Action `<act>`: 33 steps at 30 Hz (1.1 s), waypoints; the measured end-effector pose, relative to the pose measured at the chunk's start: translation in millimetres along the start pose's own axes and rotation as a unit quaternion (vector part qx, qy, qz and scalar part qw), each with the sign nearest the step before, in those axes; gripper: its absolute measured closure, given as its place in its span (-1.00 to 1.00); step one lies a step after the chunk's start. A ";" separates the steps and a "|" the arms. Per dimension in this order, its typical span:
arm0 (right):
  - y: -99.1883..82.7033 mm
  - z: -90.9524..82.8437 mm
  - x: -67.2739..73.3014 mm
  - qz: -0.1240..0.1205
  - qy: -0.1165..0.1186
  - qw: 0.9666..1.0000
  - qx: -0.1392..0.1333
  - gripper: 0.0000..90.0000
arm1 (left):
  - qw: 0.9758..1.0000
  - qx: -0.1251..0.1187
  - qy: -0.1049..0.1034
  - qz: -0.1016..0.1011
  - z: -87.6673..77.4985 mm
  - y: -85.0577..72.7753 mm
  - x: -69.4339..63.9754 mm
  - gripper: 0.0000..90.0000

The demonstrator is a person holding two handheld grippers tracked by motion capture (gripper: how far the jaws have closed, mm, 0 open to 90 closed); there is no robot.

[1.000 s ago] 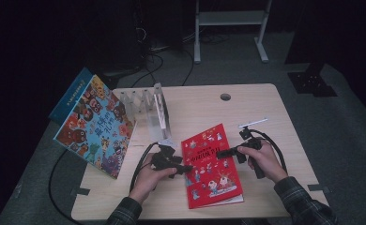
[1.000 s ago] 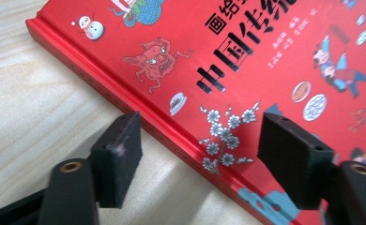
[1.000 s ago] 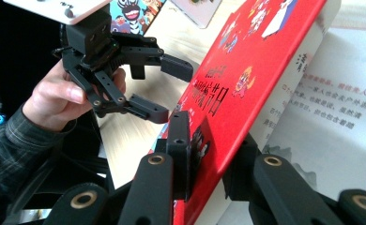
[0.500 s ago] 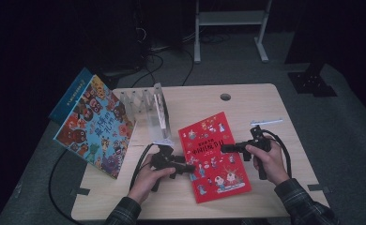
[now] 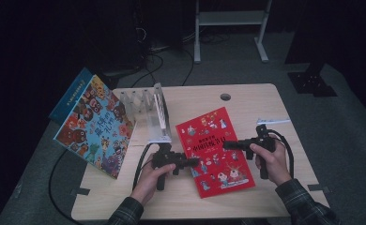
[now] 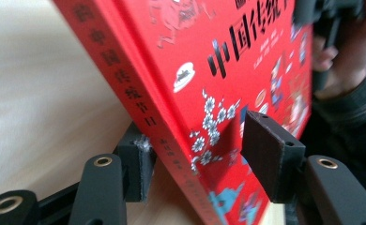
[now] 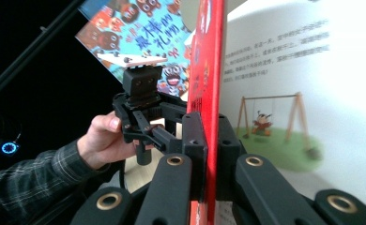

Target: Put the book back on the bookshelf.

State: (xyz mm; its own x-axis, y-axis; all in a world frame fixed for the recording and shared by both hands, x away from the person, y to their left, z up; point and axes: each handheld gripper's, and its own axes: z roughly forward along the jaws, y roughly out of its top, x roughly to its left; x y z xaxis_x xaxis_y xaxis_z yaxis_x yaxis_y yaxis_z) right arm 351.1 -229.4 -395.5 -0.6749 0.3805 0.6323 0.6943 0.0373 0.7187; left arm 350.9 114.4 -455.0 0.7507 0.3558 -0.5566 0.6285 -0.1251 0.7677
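While the right tool (image 7: 208, 154) grips the lifted red book (image 5: 215, 150), the left tool (image 5: 197, 162) has been closing around it.

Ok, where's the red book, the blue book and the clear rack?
red book (image 5: 216, 143), high view, middle of its cover
blue book (image 5: 94, 126), high view, middle of its cover
rack (image 5: 154, 108), high view, on a clear divider

Two books (image 5: 215, 151) (image 5: 96, 126), one clear rack (image 5: 148, 112), two grippers (image 5: 193, 162) (image 5: 228, 145).
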 end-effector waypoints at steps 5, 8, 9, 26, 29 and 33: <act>0.1 -3.6 5.7 -0.010 0.014 1.000 -0.016 0.92 | 1.000 -0.026 -0.005 0.018 -5.7 5.9 -4.5 0.01; -0.8 -3.5 8.1 -0.011 0.021 0.999 -0.023 0.91 | 0.999 -0.030 -0.009 0.019 -4.7 5.8 -4.7 -0.04; -0.9 -3.7 8.0 -0.010 0.022 0.999 -0.024 0.91 | 0.999 -0.032 -0.011 0.018 -4.5 5.9 -5.1 -0.05; 0.0 -1.5 12.6 -0.031 0.034 0.998 -0.036 0.83 | 0.998 -0.039 -0.048 0.008 -11.2 12.9 -10.9 0.23; -0.1 -0.5 13.1 -0.071 -0.010 0.997 -0.018 0.64 | 0.998 -0.041 -0.035 0.031 -15.3 17.6 -16.0 0.38; -1.5 3.1 12.4 -0.102 -0.042 0.994 -0.005 0.47 | 0.997 -0.046 -0.037 0.040 -19.3 21.4 -20.7 0.53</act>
State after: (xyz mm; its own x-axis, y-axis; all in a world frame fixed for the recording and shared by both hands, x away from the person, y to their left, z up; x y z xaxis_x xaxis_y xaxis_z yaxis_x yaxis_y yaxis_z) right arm 342.5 -221.9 -389.6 -0.7786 0.4409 0.4465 0.5417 0.1132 0.8329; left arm 344.9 122.2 -420.9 0.8134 0.2776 -0.5112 0.5466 -0.0636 0.8350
